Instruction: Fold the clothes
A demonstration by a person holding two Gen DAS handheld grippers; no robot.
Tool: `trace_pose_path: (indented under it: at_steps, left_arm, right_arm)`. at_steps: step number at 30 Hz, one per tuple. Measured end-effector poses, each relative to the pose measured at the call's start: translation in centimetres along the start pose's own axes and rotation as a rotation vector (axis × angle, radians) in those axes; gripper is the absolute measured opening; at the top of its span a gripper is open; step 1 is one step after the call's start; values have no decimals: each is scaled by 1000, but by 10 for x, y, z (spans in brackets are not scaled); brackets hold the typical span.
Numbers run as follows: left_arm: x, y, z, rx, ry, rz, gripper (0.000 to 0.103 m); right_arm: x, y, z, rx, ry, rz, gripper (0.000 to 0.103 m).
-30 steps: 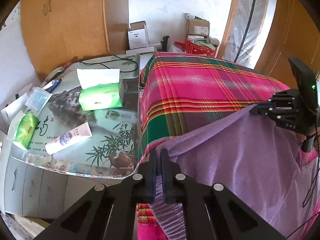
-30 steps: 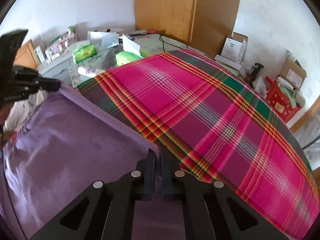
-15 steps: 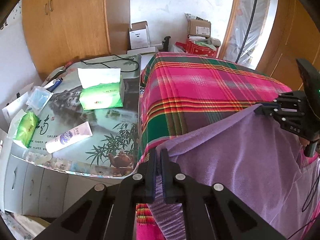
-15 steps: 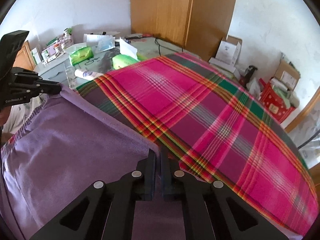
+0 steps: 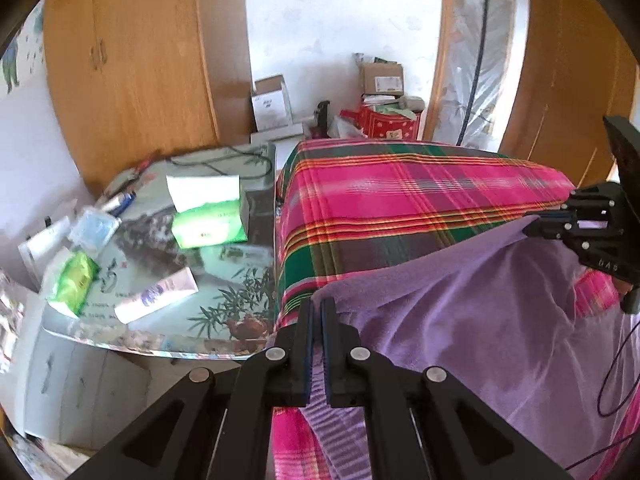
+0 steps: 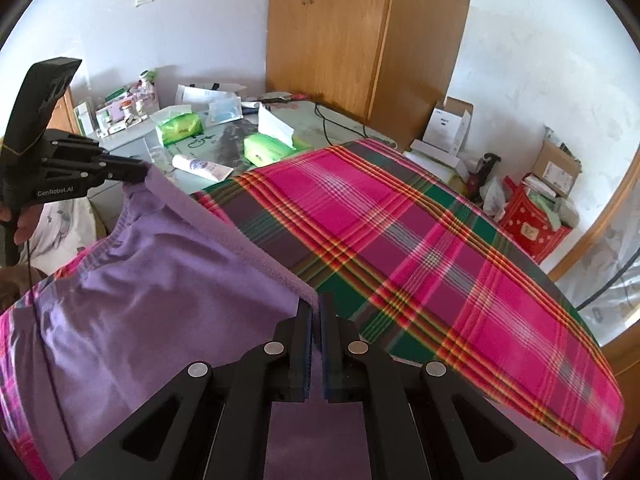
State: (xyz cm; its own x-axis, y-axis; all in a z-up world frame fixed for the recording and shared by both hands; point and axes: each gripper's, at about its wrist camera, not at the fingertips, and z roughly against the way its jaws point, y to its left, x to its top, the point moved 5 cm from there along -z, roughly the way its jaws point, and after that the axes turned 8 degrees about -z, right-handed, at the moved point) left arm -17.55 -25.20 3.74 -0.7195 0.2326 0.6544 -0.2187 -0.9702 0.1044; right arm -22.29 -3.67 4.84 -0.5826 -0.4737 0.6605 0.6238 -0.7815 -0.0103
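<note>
A: Where was the purple garment [image 5: 460, 332] at that moment?

B: You held it stretched between your two grippers over the near end of the bed, above the plaid blanket [image 5: 400, 200].

A: And the jaws?

B: Your left gripper [image 5: 317, 308] had its jaws clenched on one corner of the upper edge. Your right gripper [image 6: 316, 304] had its jaws clamped on the other corner. The edge ran taut between them and the rest hung below.

A: Anything beside it?

B: A glass-topped desk [image 5: 224, 316] stood just beside the bed, carrying a green tissue pack [image 5: 210, 230] and a white tube [image 5: 156, 295].
</note>
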Motion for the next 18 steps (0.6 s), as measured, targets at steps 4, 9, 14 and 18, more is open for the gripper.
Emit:
trace_pose_path:
  at_steps: [4, 9, 14, 18]
  left_arm:
    - [-3, -6, 12, 1, -1, -12, 4]
    - [-8, -12, 30, 7, -21, -15, 4]
    - [-17, -19, 44, 24, -22, -40, 4]
    - [-22, -23, 53, 27, -24, -46, 4]
  right_arm:
    - [-4, 7, 22, -2, -15, -5, 4]
    - [-12, 20, 47, -11, -27, 19, 4]
    - [-20, 32, 63, -17, -33, 24, 4]
    - [-30, 42, 73, -14, -35, 18, 4]
